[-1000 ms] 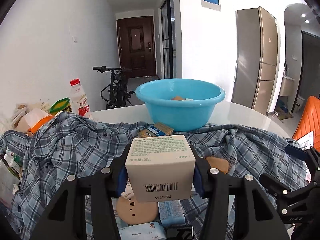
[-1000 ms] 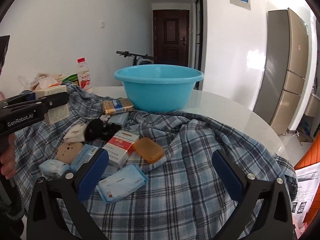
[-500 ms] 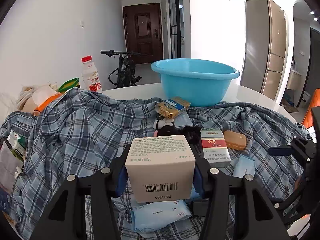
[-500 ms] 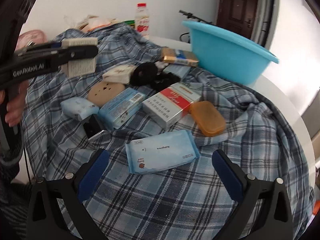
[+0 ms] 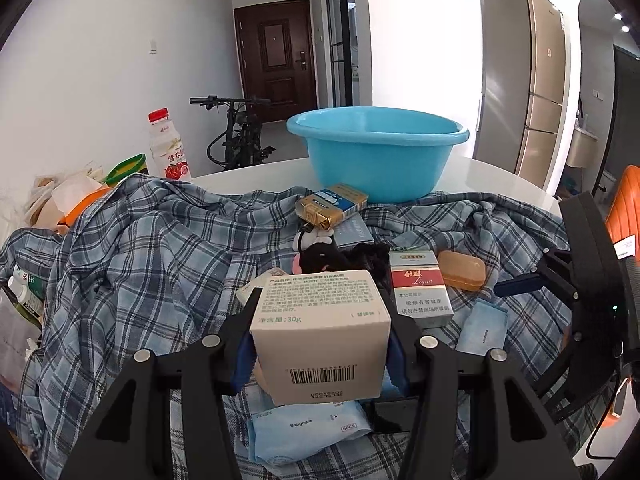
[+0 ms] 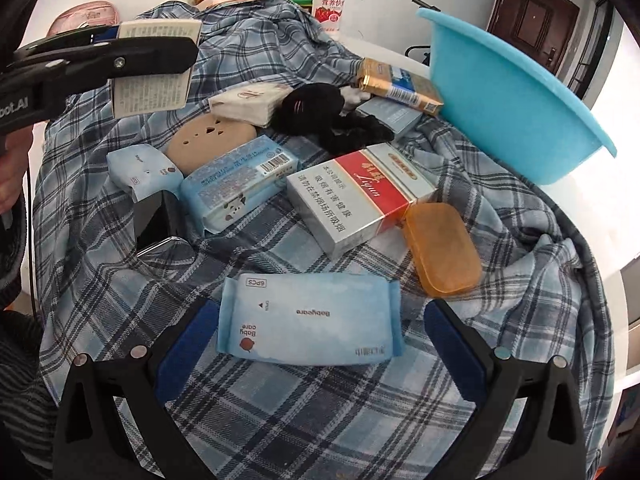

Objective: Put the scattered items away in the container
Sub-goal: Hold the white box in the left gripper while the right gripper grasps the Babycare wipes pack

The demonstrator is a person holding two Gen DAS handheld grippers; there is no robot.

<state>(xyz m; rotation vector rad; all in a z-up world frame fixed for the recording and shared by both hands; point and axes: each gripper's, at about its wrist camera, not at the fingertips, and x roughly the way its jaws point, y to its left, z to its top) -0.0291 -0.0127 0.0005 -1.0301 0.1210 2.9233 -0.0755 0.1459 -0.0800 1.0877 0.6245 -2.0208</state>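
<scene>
My left gripper is shut on a beige cardboard box and holds it above the plaid cloth; the box also shows in the right wrist view. My right gripper is open, its jaws on either side of a light blue Babycare wipes pack lying on the cloth. The blue basin stands at the back of the table, also seen in the right wrist view. Scattered items include a red and silver cigarette carton, an orange soap case and a black plush toy.
A plaid shirt covers the round white table. A drink bottle and bags stand at the left. More packs lie about: a blue tissue pack, a gold and blue carton, a tan disc.
The right gripper has dropped and tilted down towards the Babycare pack, which now lies between its open jaws. The left gripper has pulled back from the basin, still holding the box.
</scene>
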